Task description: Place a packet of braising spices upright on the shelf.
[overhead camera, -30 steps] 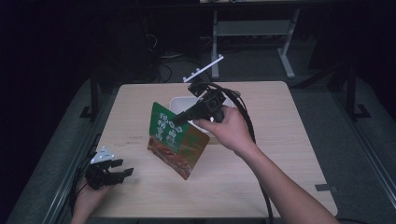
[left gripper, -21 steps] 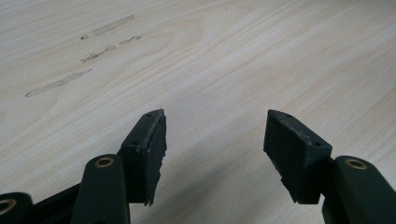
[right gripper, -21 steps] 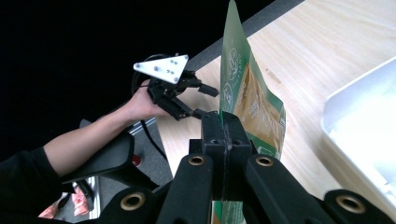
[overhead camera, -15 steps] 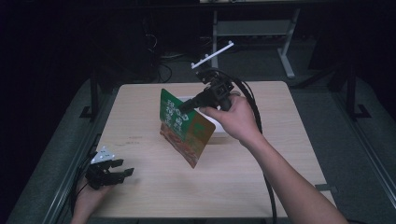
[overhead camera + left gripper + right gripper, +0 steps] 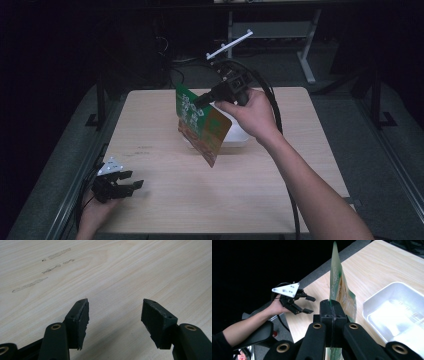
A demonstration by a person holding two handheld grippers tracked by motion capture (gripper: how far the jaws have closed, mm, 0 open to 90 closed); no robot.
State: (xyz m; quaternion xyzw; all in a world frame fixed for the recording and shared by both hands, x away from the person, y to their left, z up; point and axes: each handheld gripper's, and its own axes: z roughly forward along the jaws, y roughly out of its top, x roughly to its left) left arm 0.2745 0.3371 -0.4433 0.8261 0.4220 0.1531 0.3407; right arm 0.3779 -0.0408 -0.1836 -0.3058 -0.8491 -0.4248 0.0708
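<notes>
A flat green and orange snack bag [image 5: 200,124] hangs in the air above the middle of the table, over the near-left part of a white tray [image 5: 239,138]. My right gripper [image 5: 200,100] is shut on the bag's upper edge. In the right gripper view the bag [image 5: 342,293] stands edge-on between the closed jaws of that gripper [image 5: 333,305], with the white tray [image 5: 372,303] to its right. My left gripper [image 5: 134,181] rests at the table's near-left corner with its jaws open. The left gripper view looks past that gripper [image 5: 115,312] onto bare wood.
The wooden table [image 5: 150,125] has faint scuff marks [image 5: 30,284] near my left gripper. A black cable [image 5: 277,115] loops from my right gripper down along the forearm. Dark floor and a metal stand [image 5: 305,55] lie beyond the far edge.
My right gripper has lifted the bag up and toward the far right, from the table's middle to above the white tray. My left gripper has stayed where it was.
</notes>
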